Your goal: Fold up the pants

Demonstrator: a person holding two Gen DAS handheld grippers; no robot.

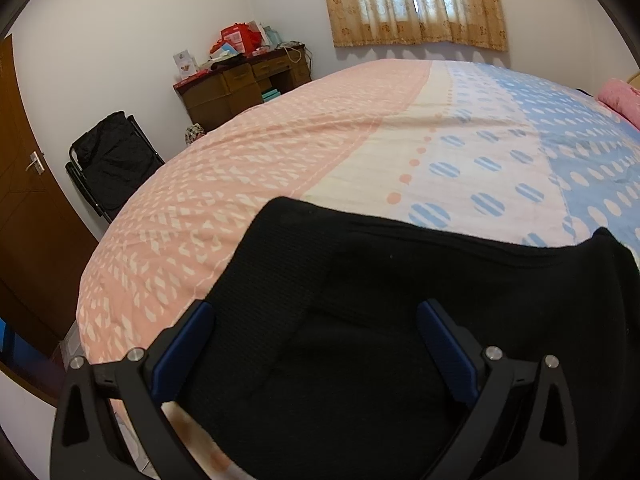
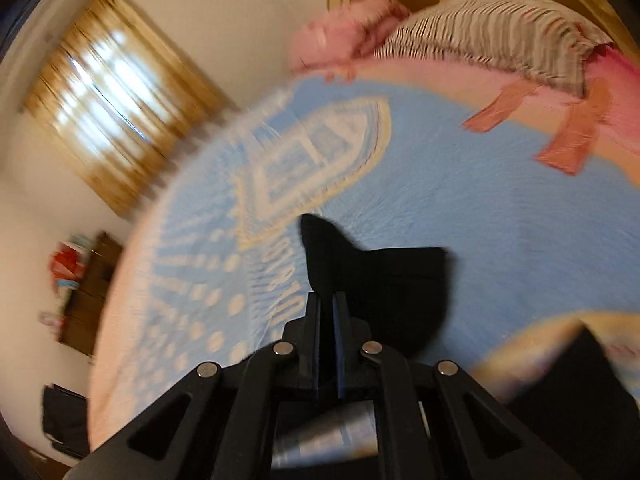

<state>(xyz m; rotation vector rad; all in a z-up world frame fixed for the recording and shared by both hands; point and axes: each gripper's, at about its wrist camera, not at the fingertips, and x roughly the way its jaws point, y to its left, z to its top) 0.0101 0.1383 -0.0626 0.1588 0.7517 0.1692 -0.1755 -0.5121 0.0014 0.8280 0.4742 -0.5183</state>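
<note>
The black pants (image 1: 380, 300) lie at the near edge of the bed, spread flat on the pink and blue bedspread (image 1: 320, 140). My left gripper (image 1: 316, 312) is open, its blue-padded fingers (image 1: 188, 340) wide apart just above the pants. My right gripper (image 2: 327, 296) is shut on a fold of the black pants (image 2: 384, 280) and holds it lifted above the bedspread (image 2: 480, 208). The right wrist view is motion-blurred.
A wooden desk (image 1: 244, 80) with boxes stands at the far wall, a black folding chair (image 1: 112, 160) and a brown door (image 1: 24, 200) at the left. Curtains (image 1: 412, 0) hang over the window. Pink and striped pillows (image 2: 480, 36) lie at the bed's head.
</note>
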